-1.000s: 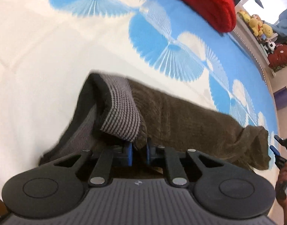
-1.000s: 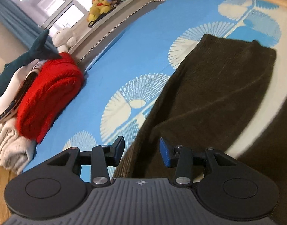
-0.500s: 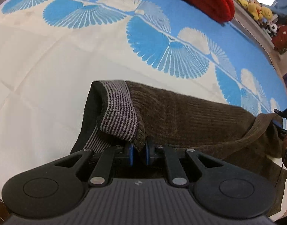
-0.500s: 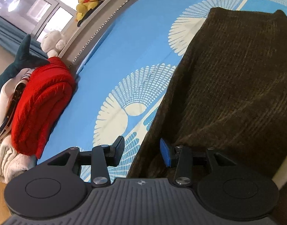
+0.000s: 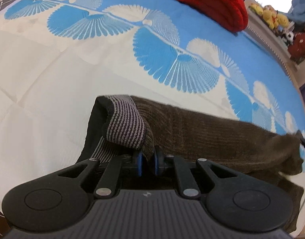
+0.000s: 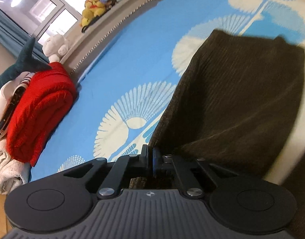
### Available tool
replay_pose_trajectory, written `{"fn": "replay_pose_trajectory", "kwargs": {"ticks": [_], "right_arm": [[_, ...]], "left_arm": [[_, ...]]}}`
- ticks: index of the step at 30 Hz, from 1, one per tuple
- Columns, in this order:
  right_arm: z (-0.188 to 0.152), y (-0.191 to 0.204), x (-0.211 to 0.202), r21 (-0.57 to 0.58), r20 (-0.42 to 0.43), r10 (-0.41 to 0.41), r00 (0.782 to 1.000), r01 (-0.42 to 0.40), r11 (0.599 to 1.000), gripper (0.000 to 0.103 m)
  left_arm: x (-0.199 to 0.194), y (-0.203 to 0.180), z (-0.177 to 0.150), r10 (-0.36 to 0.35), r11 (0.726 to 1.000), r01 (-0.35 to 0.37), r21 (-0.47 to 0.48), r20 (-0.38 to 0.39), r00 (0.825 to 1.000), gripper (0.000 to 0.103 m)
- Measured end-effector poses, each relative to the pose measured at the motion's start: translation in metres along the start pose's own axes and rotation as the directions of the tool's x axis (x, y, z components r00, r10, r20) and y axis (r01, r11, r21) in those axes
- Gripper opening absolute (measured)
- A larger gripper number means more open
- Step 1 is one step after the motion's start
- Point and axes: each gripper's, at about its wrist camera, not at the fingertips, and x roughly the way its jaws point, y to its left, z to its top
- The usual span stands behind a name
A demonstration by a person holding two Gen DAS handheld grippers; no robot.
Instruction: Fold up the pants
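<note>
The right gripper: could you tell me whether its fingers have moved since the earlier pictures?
Yes. The right gripper has shut on the edge of the brown pants; a second ago its fingers stood apart above the blue bedspread.

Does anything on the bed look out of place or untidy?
Only the pants: at the left claw the waistband is turned over, showing its striped inside. Nothing looks spilled or damaged.

This is a bedroom in a home. A big bed with a blue and white fan-pattern cover fills the view. At ten o'clock, a yellow stuffed bear sits on a ledge by a window, and a folded red knit blanket lies at nine o'clock.
</note>
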Motion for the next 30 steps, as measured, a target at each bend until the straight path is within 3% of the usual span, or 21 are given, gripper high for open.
{"fn": "replay_pose_trajectory", "kwargs": {"ticks": [5, 10, 11, 13, 16, 17, 19, 20, 22, 25, 28, 30], "right_arm": [[-0.002, -0.011, -0.093, -0.102, 0.049, 0.009, 0.999, -0.004, 0.995, 0.002], [-0.052, -0.052, -0.192, -0.181, 0.044, 0.004, 0.999, 0.004, 0.983, 0.002], [-0.065, -0.061, -0.202, -0.202, 0.019, -0.013, 1.0, 0.016, 0.979, 0.003], [-0.091, -0.081, -0.204, -0.244, -0.112, -0.098, 0.989, 0.068, 0.967, 0.003], [-0.11, -0.113, -0.192, -0.275, -0.298, -0.19, 0.936, 0.107, 0.956, 0.007], [-0.107, -0.117, -0.192, -0.297, -0.305, -0.211, 0.929, 0.118, 0.947, 0.007], [-0.092, -0.12, -0.198, -0.32, -0.244, -0.21, 0.947, 0.126, 0.939, 0.009], [-0.082, -0.119, -0.201, -0.323, -0.206, -0.201, 0.958, 0.127, 0.938, 0.012], [-0.06, -0.115, -0.201, -0.32, -0.127, -0.183, 0.975, 0.135, 0.938, 0.032], [-0.039, -0.097, -0.187, -0.375, -0.062, -0.139, 0.988, 0.106, 0.921, 0.033], [-0.035, -0.073, -0.155, -0.485, -0.027, -0.108, 0.994, 0.082, 0.871, 0.035], [-0.042, -0.054, -0.133, -0.567, 0.022, -0.146, 0.989, 0.133, 0.813, 0.035]], "left_arm": [[-0.029, 0.005, -0.001, -0.012, 1.0, 0.011, 0.01, 0.081, 0.997, 0.01], [-0.048, 0.021, -0.02, 0.012, 0.999, -0.016, 0.041, 0.098, 0.995, 0.01], [-0.047, 0.025, -0.024, 0.028, 0.998, -0.032, 0.048, 0.083, 0.996, 0.009], [-0.042, 0.03, -0.028, 0.056, 0.995, -0.059, 0.075, 0.041, 0.998, 0.009], [-0.027, 0.036, -0.034, 0.061, 0.994, -0.056, 0.091, -0.053, 0.997, 0.01], [-0.022, 0.037, -0.035, 0.075, 0.993, -0.068, 0.093, -0.068, 0.995, 0.011], [-0.017, 0.038, -0.036, 0.086, 0.993, -0.079, 0.091, -0.071, 0.994, 0.014], [-0.015, 0.038, -0.036, 0.079, 0.994, -0.073, 0.082, -0.073, 0.994, 0.025], [-0.008, 0.04, -0.035, 0.069, 0.997, -0.065, 0.051, -0.089, 0.994, 0.028], [0.002, 0.04, -0.034, 0.073, 0.997, -0.07, 0.027, -0.106, 0.992, 0.034], [0.013, 0.042, -0.033, 0.095, 0.995, -0.094, 0.013, -0.126, 0.987, 0.036], [0.019, 0.043, -0.034, 0.107, 0.994, -0.107, 0.011, -0.137, 0.985, 0.036]]}}
